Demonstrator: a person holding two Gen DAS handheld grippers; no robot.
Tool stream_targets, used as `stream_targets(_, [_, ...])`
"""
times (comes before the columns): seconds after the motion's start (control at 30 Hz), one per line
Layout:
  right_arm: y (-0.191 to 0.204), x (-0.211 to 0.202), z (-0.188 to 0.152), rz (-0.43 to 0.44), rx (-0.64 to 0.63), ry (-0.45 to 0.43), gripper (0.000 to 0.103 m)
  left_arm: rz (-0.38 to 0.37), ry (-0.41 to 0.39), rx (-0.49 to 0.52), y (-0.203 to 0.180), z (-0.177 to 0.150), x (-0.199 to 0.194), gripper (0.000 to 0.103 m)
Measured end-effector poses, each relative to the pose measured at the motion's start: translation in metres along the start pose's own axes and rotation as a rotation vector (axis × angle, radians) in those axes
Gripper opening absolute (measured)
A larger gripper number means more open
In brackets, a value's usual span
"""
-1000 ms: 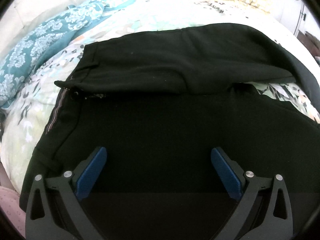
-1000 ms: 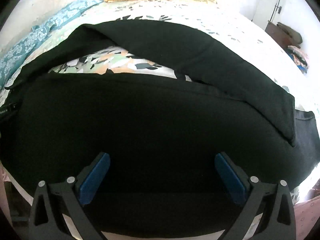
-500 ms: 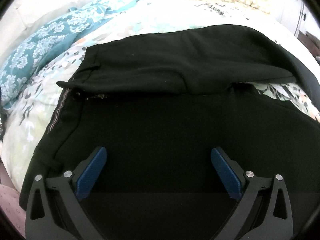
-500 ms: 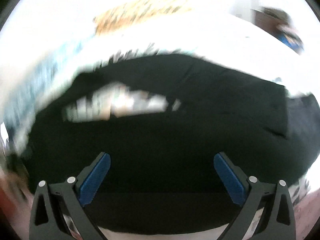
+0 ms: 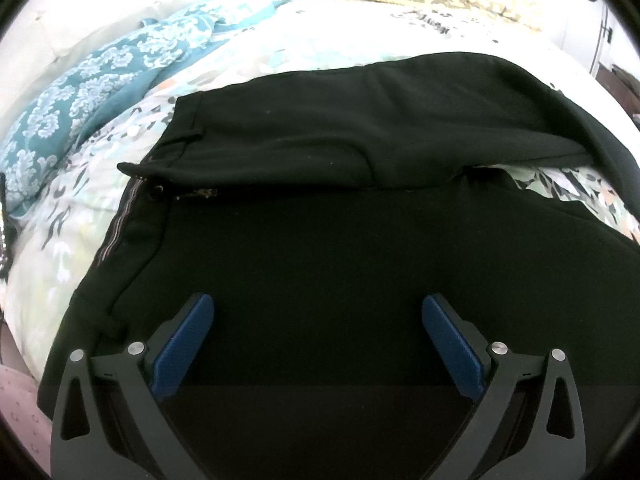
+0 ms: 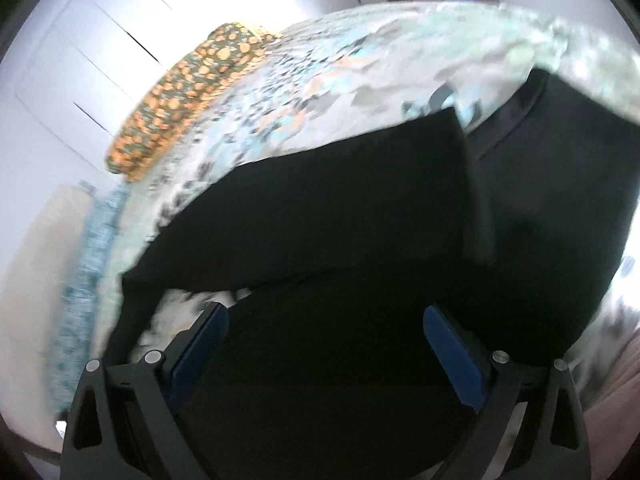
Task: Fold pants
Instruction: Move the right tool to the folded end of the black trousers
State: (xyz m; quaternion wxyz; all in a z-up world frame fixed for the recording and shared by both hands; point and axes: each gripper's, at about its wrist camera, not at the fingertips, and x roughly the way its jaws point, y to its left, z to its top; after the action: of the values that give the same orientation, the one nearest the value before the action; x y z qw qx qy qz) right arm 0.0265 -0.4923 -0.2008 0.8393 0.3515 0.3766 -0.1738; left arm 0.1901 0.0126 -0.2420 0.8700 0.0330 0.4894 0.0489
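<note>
Black fabric pants lie spread flat on the pale floral bedsheet, legs parted with a strip of sheet between them, likely laid out so one leg can be brought over the other. At the waistband end, the left gripper hangs low over the cloth, blue-padded fingers wide apart and gripping nothing. Toward the cuffs, in a tilted, blurred view, the right gripper is equally splayed and empty, so I judge no fold is under way yet.
</note>
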Motion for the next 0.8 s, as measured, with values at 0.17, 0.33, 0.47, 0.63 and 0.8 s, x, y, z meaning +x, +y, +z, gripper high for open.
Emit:
stream_targets(0.17, [-0.024, 0.000, 0.017, 0.065, 0.132, -0.040, 0.098, 0.001, -0.004, 0.001, 0.000, -0.001, 0.000, 0.103])
stream_targets(0.33, [-0.041, -0.001, 0.028, 0.056, 0.181, -0.075, 0.080, 0.002, -0.005, 0.001, 0.000, -0.001, 0.000, 0.103])
stream_targets(0.47, [-0.047, -0.002, 0.031, 0.043, 0.193, -0.089, 0.055, 0.004, -0.006, 0.001, 0.000, 0.000, 0.000, 0.103])
stream_targets(0.63, [-0.059, -0.005, 0.035, 0.082, 0.260, -0.071, 0.009, 0.010, 0.002, 0.000, -0.001, 0.001, 0.000, 0.103])
stream_targets(0.8, [-0.023, -0.071, 0.048, 0.289, 0.144, -0.140, 0.007, -0.024, 0.129, 0.021, -0.006, 0.022, -0.007, 0.102])
